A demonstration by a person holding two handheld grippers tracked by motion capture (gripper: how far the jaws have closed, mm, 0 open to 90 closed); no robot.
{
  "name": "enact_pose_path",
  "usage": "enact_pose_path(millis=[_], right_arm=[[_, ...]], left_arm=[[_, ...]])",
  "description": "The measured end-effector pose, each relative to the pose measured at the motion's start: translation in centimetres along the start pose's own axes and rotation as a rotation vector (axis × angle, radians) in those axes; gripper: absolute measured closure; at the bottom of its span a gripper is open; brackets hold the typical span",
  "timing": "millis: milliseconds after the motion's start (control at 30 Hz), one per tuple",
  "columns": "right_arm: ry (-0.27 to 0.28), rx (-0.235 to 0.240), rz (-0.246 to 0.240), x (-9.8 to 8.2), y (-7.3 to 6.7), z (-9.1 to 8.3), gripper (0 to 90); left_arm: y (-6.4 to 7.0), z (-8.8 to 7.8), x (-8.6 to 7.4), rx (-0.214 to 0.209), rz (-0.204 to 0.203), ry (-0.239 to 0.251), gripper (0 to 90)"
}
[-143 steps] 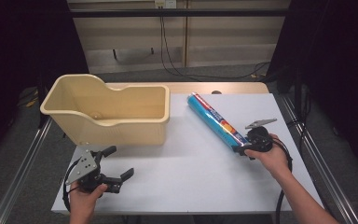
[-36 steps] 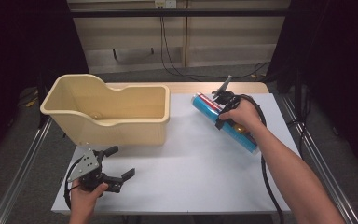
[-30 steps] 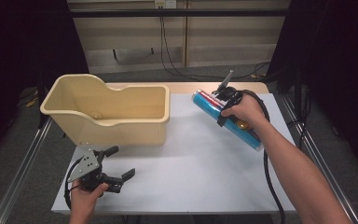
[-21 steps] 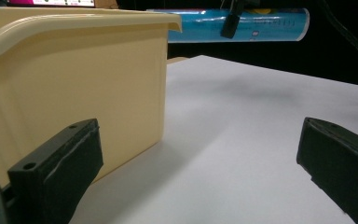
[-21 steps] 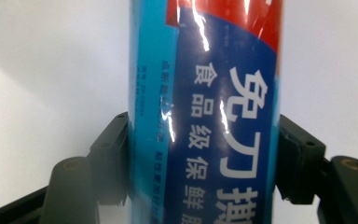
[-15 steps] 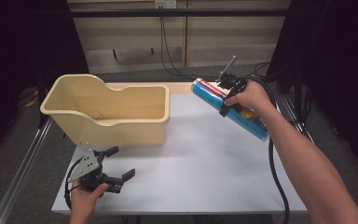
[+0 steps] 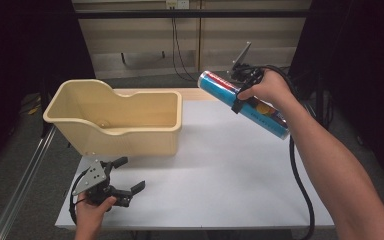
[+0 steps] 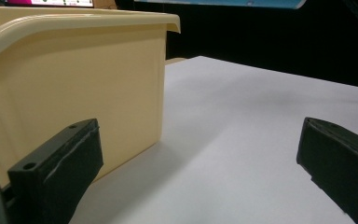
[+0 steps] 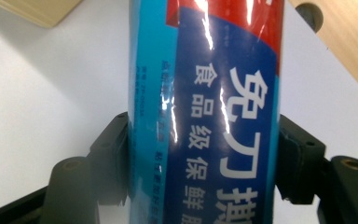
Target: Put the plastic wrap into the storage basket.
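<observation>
White table [image 7: 215, 175], beige panelled wall [image 7: 190, 35], dark surroundings, perhaps curtains.

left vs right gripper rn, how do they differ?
Jaws: the left gripper stands open with nothing between its pads; the right gripper is shut on the blue roll.
Height: the left gripper sits low at the table near the beige bin; the right gripper is up in the air, roll tilted.
Shared: each is held in one hand.

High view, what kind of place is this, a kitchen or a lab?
Probably a recording lab, not a kitchen: a bare white table on a metal rail frame, dark curtains at both sides, and cables hanging down the back wall.
</observation>
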State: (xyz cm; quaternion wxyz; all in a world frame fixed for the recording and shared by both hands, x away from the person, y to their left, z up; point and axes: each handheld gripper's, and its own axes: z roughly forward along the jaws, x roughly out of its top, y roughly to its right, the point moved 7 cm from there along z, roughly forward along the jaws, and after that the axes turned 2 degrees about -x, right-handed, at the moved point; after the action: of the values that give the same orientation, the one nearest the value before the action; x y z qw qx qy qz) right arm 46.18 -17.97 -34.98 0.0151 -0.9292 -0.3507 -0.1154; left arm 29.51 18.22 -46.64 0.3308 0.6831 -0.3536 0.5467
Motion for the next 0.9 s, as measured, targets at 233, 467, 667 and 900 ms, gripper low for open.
enact_pose_path(millis=[233, 467, 667, 900], right_arm=[[0.017, 0.010, -0.021, 1.3, -0.7, -1.2, 32.6], [0.031, 0.024, -0.055, 2.6, -1.7, -1.6, 32.6], [0.045, 0.032, -0.092, 3.8, -2.6, -2.0, 32.6], [0.054, 0.043, -0.138, 4.9, -3.8, -2.2, 32.6]], left_arm=[[0.0, 0.0, 0.0, -0.001, -0.002, 0.000, 0.0], [0.0, 0.0, 0.1, -0.002, 0.002, 0.003, 0.0], [0.0, -0.2, 0.1, -0.001, 0.002, 0.008, 0.0], [0.0, -0.2, 0.2, -0.002, 0.000, 0.013, 0.0]])
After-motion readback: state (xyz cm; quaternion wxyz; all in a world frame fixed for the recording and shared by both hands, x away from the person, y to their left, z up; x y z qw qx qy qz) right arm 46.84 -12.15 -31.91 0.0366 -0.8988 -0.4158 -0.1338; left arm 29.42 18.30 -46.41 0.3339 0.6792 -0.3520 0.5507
